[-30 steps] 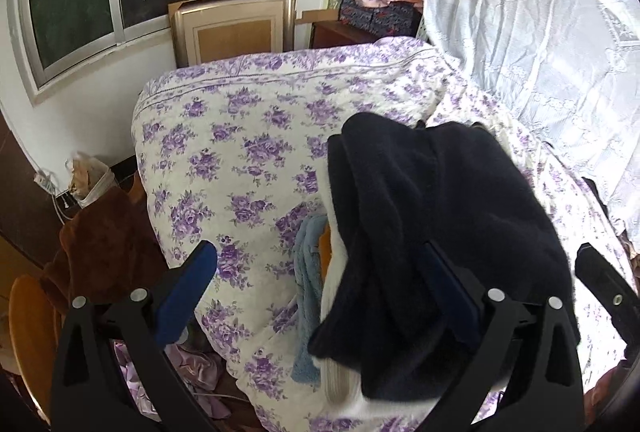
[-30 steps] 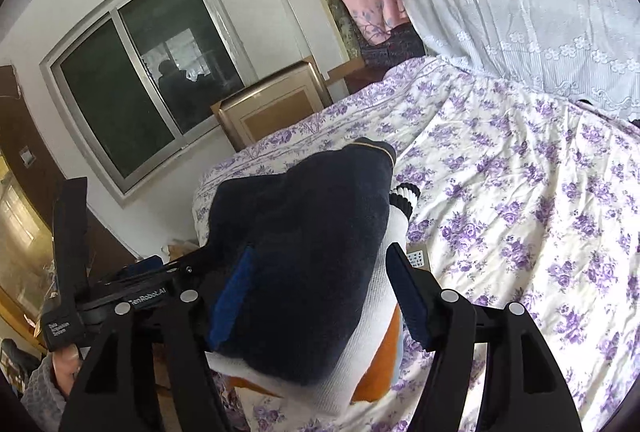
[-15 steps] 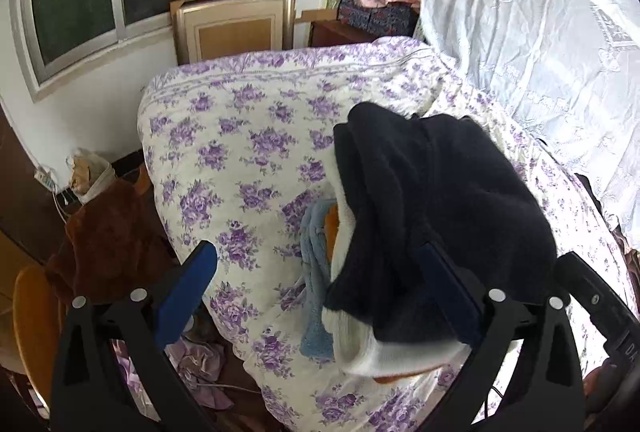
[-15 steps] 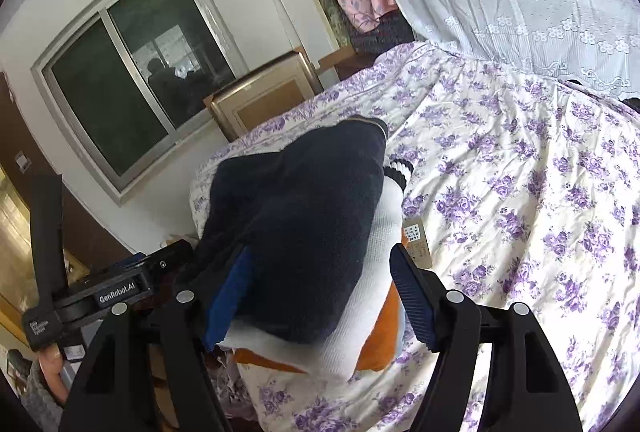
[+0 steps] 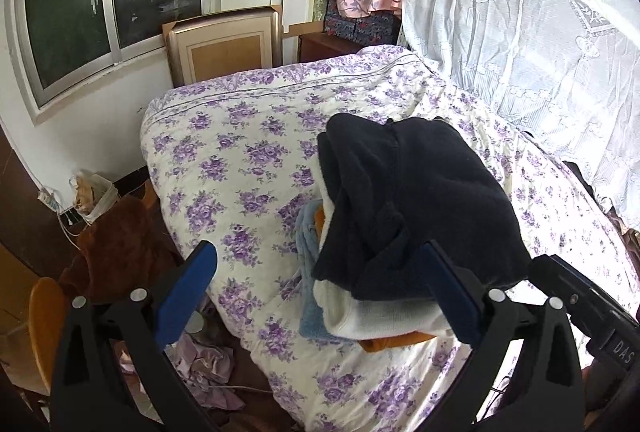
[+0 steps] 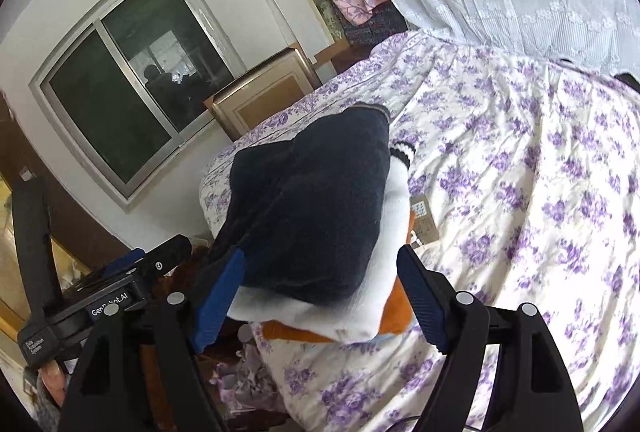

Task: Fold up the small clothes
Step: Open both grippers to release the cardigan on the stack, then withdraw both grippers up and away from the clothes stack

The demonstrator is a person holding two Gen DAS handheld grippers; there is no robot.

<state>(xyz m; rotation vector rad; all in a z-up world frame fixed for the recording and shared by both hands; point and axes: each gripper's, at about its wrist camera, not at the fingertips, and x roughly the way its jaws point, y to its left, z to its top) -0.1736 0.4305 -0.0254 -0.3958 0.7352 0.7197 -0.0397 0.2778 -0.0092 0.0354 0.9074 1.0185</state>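
Four folded garments are stacked near the bed's front edge, close to its left corner: a dark navy garment on top, a white one beneath, an orange one under that, and a light blue one lowest. The left gripper is held wide, nothing between its pads. The right gripper is seen straddling the stack's near end, its jaws opening, pads clear of the cloth. A window is seen behind.
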